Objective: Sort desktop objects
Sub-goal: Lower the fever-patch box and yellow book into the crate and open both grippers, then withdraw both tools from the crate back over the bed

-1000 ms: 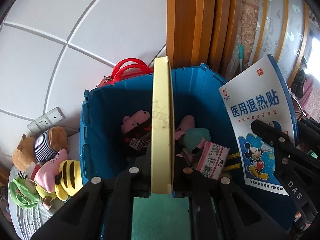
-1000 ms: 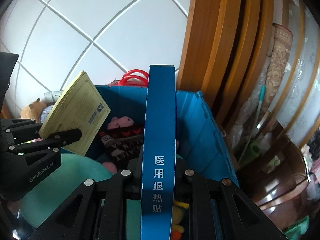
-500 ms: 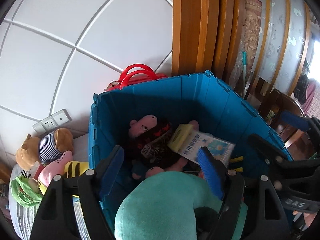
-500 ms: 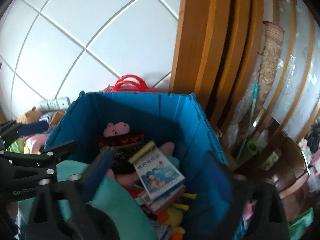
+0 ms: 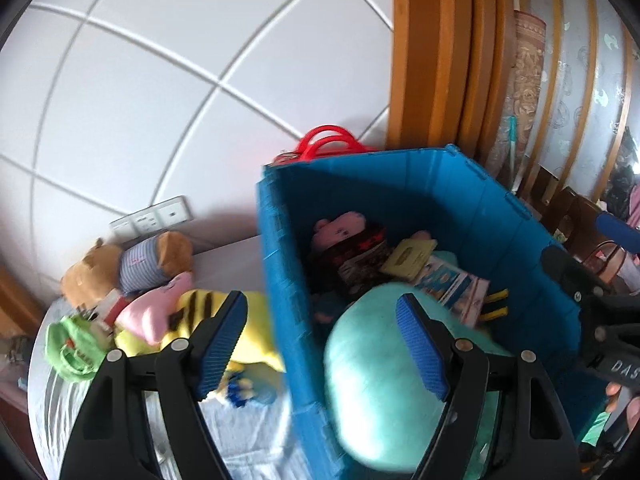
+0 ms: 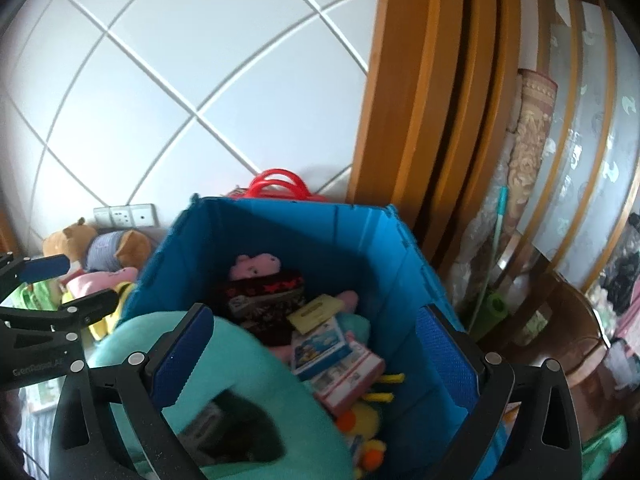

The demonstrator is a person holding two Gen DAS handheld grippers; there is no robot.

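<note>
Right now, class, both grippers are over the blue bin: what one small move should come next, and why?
Probably swing the left gripper leftward toward the plush toys lying outside the blue bin. Both it and the right gripper are open and empty, the yellow box and blue box lie inside, so those toys look unsorted.

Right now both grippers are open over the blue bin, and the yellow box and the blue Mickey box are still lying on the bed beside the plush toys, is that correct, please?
Not quite: the yellow box and the blue Mickey box lie inside the blue bin, on the toys there, as the right wrist view shows. The plush toys sit on the bed outside it. The left gripper and right gripper are indeed open over the bin.
</note>
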